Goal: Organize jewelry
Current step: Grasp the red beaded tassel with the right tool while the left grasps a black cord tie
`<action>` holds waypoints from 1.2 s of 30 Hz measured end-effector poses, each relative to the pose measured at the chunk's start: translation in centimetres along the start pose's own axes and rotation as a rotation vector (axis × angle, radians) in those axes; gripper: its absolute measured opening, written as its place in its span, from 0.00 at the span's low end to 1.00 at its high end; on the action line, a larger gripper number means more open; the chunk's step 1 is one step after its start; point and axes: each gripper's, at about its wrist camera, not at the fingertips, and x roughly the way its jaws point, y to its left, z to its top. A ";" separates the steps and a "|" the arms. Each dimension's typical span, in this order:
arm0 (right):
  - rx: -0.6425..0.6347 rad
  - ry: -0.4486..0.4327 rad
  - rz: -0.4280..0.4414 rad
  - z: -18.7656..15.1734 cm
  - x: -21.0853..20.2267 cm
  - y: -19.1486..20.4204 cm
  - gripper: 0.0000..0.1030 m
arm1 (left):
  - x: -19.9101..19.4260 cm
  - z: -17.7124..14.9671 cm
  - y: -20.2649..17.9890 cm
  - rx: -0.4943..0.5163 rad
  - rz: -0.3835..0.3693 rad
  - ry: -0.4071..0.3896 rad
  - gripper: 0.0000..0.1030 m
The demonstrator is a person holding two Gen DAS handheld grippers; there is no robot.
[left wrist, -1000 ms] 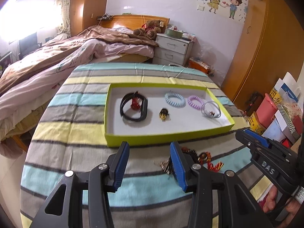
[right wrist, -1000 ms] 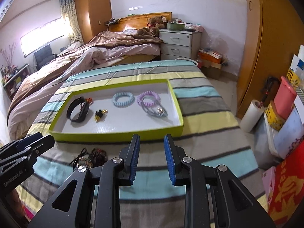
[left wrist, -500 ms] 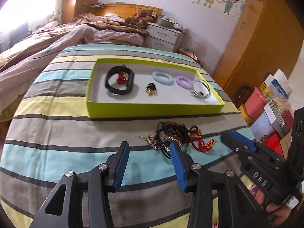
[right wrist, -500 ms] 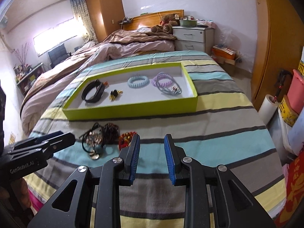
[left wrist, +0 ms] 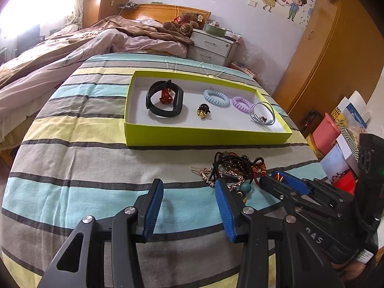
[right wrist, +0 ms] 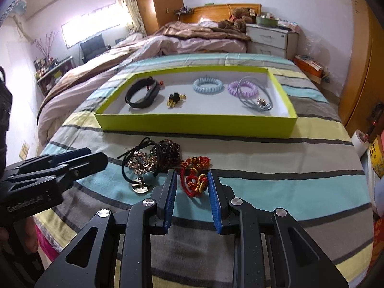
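Our green tray [right wrist: 195,126] sits on the striped bed [right wrist: 276,184], already holding bands and rings with bare floor along its near side. Just short of it, our right claw [right wrist: 192,192] stands open around the red cord bracelet [right wrist: 195,182], gripping nothing; we should close low on the knot, clear of the tangled pile [right wrist: 148,160] beside it. Our left claw [left wrist: 189,208] hangs open and empty, left of the pile.

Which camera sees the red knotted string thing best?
The right wrist view: the red knotted cord lies whole between the open right gripper fingers. The left wrist view shows only bits of it, hidden behind the right gripper and the jewelry pile.
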 end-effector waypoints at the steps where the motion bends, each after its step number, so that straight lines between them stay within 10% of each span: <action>1: 0.001 0.006 0.005 0.1 0.2 0.0 0.26 | 0.1 0.0 0.1 -0.001 -0.001 0.002 0.43; 22: 0.082 -0.059 -0.031 -0.5 -1.8 -3.2 0.11 | 0.4 -0.8 -4.6 0.173 -0.066 0.031 0.43; 36: 0.121 -0.077 -0.004 -1.3 -2.4 -5.0 0.11 | 3.1 -1.6 -8.4 0.299 0.050 0.062 0.36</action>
